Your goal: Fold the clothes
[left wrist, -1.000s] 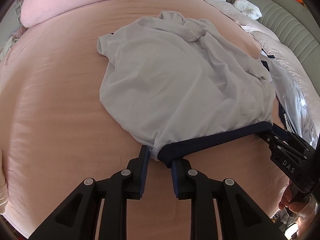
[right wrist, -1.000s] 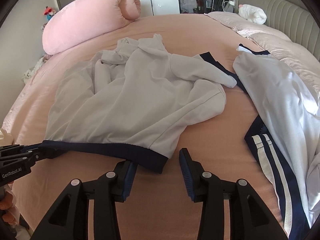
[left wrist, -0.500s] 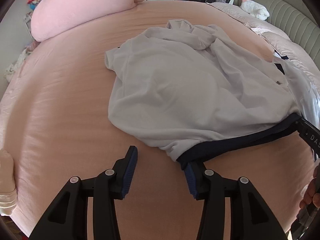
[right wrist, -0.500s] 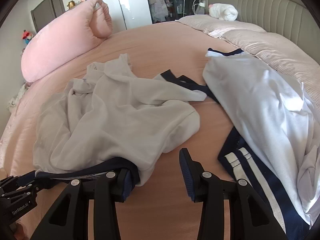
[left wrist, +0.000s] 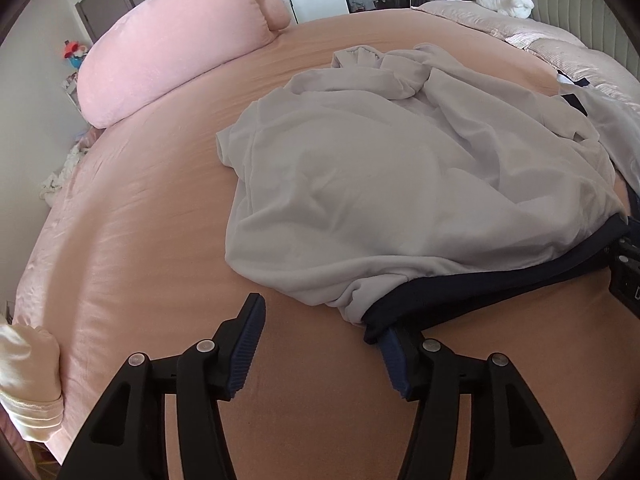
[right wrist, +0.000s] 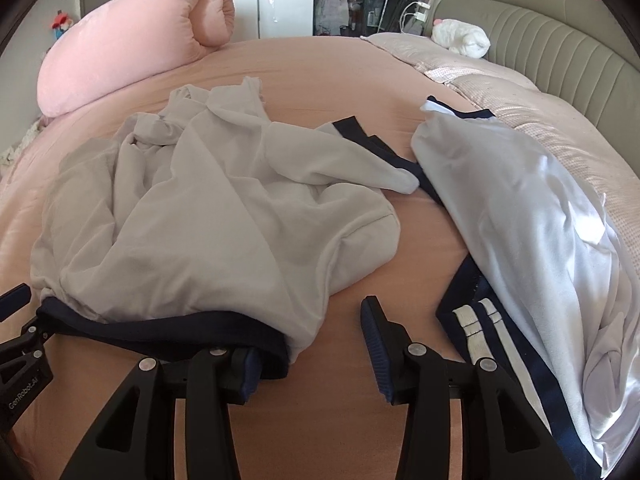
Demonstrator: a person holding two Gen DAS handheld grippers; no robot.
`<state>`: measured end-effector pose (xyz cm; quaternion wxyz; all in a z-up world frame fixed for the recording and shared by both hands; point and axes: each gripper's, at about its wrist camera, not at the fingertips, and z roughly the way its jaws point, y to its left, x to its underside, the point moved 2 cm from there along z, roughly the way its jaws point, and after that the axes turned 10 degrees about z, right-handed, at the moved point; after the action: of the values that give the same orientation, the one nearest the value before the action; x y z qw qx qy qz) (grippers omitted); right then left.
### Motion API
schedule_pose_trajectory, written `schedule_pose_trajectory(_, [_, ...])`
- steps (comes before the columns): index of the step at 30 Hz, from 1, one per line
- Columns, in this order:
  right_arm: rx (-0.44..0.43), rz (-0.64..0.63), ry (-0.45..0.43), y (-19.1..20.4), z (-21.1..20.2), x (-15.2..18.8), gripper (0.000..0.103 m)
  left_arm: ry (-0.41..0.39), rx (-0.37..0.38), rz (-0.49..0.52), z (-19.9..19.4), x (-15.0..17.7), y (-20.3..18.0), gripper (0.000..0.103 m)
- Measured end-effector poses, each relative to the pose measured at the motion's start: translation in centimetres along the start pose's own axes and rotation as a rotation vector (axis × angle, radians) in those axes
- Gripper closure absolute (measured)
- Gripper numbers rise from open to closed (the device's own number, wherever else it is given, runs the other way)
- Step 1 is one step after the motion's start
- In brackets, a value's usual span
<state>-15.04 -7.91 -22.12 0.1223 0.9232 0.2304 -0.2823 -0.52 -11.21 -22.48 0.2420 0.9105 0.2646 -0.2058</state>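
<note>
A light grey shirt point(left wrist: 380, 184) with a navy hem point(left wrist: 500, 284) lies rumpled on the pink bed point(left wrist: 140, 240). My left gripper point(left wrist: 320, 344) sits at its near-left hem corner, jaws opening. That corner only drapes over the right fingertip point(left wrist: 394, 354), and nothing is pinched. My right gripper point(right wrist: 312, 360) stands open at the other hem corner point(right wrist: 256, 344), which lies over its left finger. The shirt point(right wrist: 224, 216) sags slack between them. Each gripper shows at the edge of the other's view: the left gripper point(right wrist: 16, 340) and the right gripper point(left wrist: 628, 272).
A white garment with navy stripes point(right wrist: 540, 240) lies to the right of the shirt, close to my right gripper. A long pink bolster point(left wrist: 172, 52) rests at the far left. A padded headboard point(right wrist: 560, 40) and a white plush toy point(right wrist: 460, 38) are at the back right.
My left jaws, shut on the hem corner before, have spread and let it go. The stretched hem has gone slack and the shirt has settled. My right jaws stayed apart.
</note>
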Motion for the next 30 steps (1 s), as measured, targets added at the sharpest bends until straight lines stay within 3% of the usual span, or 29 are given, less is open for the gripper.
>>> schedule_pose_trajectory(3, [-0.011, -0.107, -0.011, 1.7, -0.3, 0.9, 0.057, -0.026, -0.019, 0.007, 0.1, 0.3, 0.3, 0.05])
schedule_pose_trajectory(5, [-0.043, -0.154, -0.013, 2.5, -0.4, 1.3, 0.064, -0.042, -0.023, 0.027, -0.1, 0.4, 0.0, 0.055])
schedule_pose_trajectory(6, [-0.062, -0.172, -0.014, 2.8, -0.4, 1.4, 0.071, -0.049, -0.024, 0.046, -0.1, 0.4, -0.3, 0.059])
schedule_pose_trajectory(12, [-0.148, -0.121, 0.011, 2.0, -0.2, 1.2, 0.072, -0.083, -0.02, 0.131, 0.4, -0.6, -2.1, 0.087])
schedule_pose_trajectory(15, [-0.171, -0.092, 0.018, 1.7, -0.3, 1.2, 0.072, -0.091, -0.012, 0.138, 0.6, -0.7, -2.3, 0.09])
schedule_pose_trajectory(18, [-0.139, -0.119, 0.009, 2.2, -0.5, 1.3, 0.076, -0.099, 0.026, 0.108, 0.5, -0.7, -1.7, 0.09])
schedule_pose_trajectory(22, [-0.11, -0.141, 0.008, 2.4, -0.9, 0.9, 0.095, -0.111, 0.125, -0.01, 0.0, -0.5, 0.7, 0.091])
schedule_pose_trajectory(26, [-0.026, -0.132, -0.049, 1.7, -2.5, 0.2, 0.099, -0.153, 0.029, -0.004, -1.3, -0.8, 2.3, 0.091])
schedule_pose_trajectory(30, [-0.054, -0.043, -0.057, 0.3, -4.4, -1.2, 0.099, -0.208, 0.008, 0.026, -3.2, -1.7, 3.0, 0.091])
